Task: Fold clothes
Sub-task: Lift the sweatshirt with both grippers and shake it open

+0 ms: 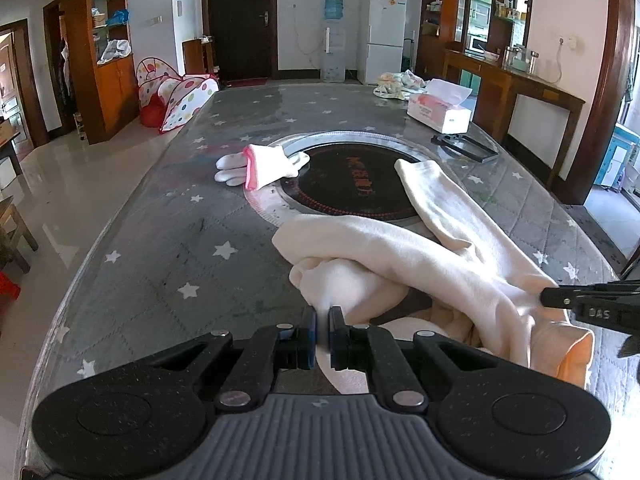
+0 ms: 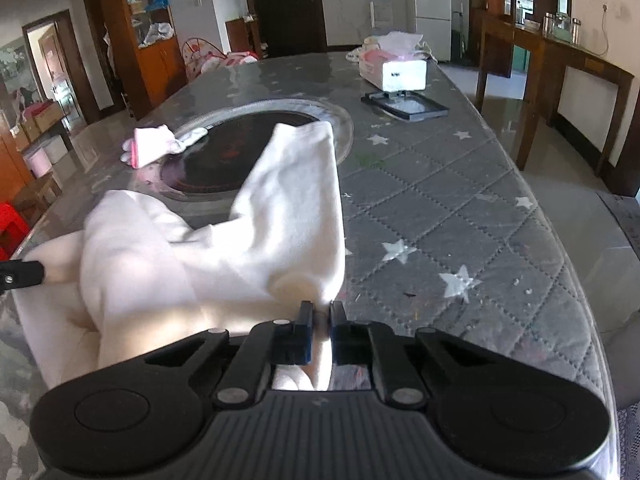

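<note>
Cream garment [image 1: 420,256] lies bunched on the quilted table [image 1: 160,248] right ahead; my left gripper [image 1: 322,316] and right gripper [image 2: 321,312] each pinch a fold. White gloves [image 1: 260,166] and tissue box [image 1: 438,112] sit beyond.

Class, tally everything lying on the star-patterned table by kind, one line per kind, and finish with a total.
Cream garments: 1, held by both claws, left claw and right claw
White and pink gloves: 1 pair
Tissue boxes: 1
Black frames: 1
Patterned cloth bundles: 1
Total: 5
</note>
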### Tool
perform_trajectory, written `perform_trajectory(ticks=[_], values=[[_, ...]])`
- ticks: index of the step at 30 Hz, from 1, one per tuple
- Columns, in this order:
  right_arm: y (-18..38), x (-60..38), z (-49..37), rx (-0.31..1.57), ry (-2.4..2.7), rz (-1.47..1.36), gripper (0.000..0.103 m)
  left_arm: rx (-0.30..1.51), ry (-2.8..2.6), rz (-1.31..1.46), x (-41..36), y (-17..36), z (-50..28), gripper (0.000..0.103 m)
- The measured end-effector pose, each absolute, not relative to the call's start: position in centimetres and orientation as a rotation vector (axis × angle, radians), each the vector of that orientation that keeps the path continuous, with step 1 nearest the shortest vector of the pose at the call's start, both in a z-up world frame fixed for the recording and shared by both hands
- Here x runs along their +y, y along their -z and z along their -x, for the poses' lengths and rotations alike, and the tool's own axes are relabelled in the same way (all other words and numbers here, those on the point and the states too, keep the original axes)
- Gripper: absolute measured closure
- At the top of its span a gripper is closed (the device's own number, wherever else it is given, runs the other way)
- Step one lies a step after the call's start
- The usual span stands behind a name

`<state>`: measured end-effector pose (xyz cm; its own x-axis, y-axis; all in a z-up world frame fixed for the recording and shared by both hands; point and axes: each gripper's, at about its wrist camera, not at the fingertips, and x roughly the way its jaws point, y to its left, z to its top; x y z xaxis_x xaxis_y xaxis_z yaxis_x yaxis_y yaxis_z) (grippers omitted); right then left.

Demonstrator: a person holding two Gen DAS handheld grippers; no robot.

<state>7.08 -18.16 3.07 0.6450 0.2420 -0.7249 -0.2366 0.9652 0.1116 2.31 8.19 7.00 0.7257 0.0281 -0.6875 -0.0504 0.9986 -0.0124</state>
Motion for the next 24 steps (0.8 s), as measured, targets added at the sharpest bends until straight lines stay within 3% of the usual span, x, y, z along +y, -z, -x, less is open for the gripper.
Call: perform_trajectory(ticks=[12, 24], values=[[-5.4, -19.4, 0.6, 0.792, -0.333, 0.057, 0.097, 0.744, -0.047, 0.078, 10.3, -7.3, 3.0, 0.096], [-3.7, -20.2, 7.2, 0.914, -0.395, 0.181, 0.096, 0.800, -0.081, 0.087, 13.1, -5.6, 9.7, 0.096]])
